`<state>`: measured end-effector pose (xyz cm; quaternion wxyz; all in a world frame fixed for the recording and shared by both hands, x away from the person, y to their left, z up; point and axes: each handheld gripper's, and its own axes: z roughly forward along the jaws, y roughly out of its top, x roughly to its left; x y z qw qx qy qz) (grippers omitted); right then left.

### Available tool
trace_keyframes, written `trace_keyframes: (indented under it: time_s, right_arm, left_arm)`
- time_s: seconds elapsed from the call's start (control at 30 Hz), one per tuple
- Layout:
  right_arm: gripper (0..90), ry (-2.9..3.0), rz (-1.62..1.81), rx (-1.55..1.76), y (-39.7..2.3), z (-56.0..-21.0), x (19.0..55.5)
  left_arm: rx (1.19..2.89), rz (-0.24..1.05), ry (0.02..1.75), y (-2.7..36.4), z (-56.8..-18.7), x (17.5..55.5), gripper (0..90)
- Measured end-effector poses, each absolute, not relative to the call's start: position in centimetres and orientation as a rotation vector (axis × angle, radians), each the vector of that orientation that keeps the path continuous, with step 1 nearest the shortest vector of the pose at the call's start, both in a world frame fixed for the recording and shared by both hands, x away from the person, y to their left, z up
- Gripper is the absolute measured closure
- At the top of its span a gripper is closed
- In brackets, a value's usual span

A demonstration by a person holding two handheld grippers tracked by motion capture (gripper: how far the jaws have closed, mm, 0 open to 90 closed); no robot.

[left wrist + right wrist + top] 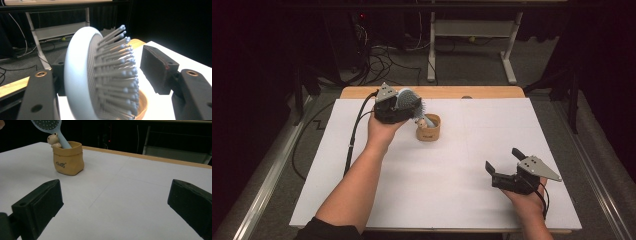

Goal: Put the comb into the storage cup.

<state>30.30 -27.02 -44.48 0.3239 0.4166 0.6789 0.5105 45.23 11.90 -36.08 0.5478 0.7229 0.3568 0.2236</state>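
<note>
Left gripper view: fingers [37,97] released, parted around hairbrush [100,75] standing in pot [142,105].

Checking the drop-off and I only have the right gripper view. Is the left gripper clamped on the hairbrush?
Observer: No. In the left gripper view the hairbrush head sits between the jaws of the left gripper, with a clear gap between the bristle tips and the pad on that side.
Operator: And the other pad?
Observer: The smooth back of the head faces it. I can't tell whether they touch.
Operator: Where is my gripper relative to the cup?
Observer: In the high view the right gripper is by the table's near right corner. The cup is far off, toward the far left.
</note>
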Motion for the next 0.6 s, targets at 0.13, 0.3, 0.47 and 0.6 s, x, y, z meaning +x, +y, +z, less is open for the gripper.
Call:
trace_keyframes:
  time_s: [0.13,0.3,0.47,0.6]
  right_arm:
    - [0.1,1.781,1.339,1.094,-27.03,-44.5,30.31]
    - [0.1,1.784,1.337,1.093,-27.0,-44.52,30.33]
    - [0.1,1.783,1.337,1.092,-26.99,-44.5,30.32]
    - [0.1,1.785,1.335,1.091,-26.97,-44.52,30.32]
  left_arm:
    - [1.723,0.524,0.85,12.14,-36.13,45.29,31.7]
    - [1.729,0.516,0.855,12.31,-36.18,45.37,28.9]
    - [1.732,0.511,0.853,12.32,-36.23,45.37,27.1]
    - [1.727,0.513,0.855,12.41,-36.21,45.41,25.4]
